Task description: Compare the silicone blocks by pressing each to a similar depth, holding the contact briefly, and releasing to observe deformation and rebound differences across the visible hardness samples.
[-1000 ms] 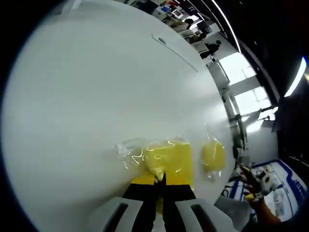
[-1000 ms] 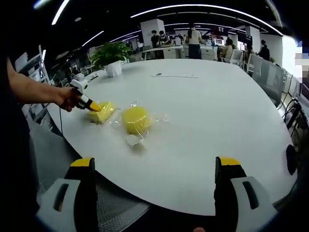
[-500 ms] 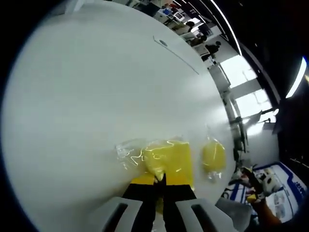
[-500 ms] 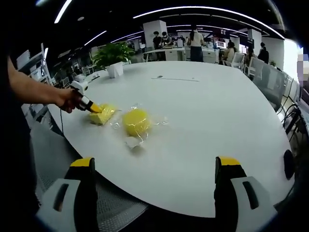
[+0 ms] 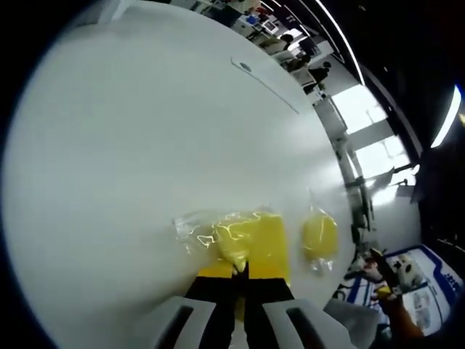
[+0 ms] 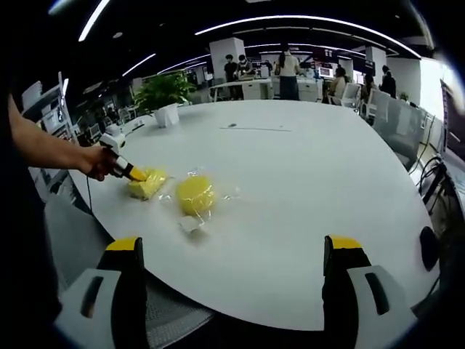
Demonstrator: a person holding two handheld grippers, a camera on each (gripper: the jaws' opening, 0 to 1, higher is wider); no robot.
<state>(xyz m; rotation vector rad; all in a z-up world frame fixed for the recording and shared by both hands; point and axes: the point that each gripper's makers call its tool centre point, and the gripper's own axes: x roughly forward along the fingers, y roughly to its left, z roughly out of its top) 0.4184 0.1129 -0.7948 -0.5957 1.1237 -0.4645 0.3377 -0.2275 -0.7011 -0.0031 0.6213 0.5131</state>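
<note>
A square yellow silicone block [image 5: 256, 241] in a clear plastic bag lies on the white table [image 5: 145, 145]. My left gripper [image 5: 240, 270] is shut, and its yellow tips press into the block's near edge. To the right lies a round yellow block [image 5: 320, 238], also bagged and untouched. In the right gripper view a hand holds the left gripper [image 6: 135, 173] against the square block [image 6: 149, 184], with the round block [image 6: 195, 195] beside it. My right gripper [image 6: 232, 247] hangs open over the table's near edge, well short of both blocks.
The round white table [image 6: 305, 182] is wide and bare beyond the blocks, apart from a thin dark strip [image 6: 254, 129] far back. A potted plant [image 6: 163, 91] and people at desks [image 6: 289, 64] lie beyond it. A dark chair [image 6: 429, 247] stands at the right.
The right gripper's camera has drawn back a little, so the blocks look smaller and lower. The left gripper stays pressed on the square block.
</note>
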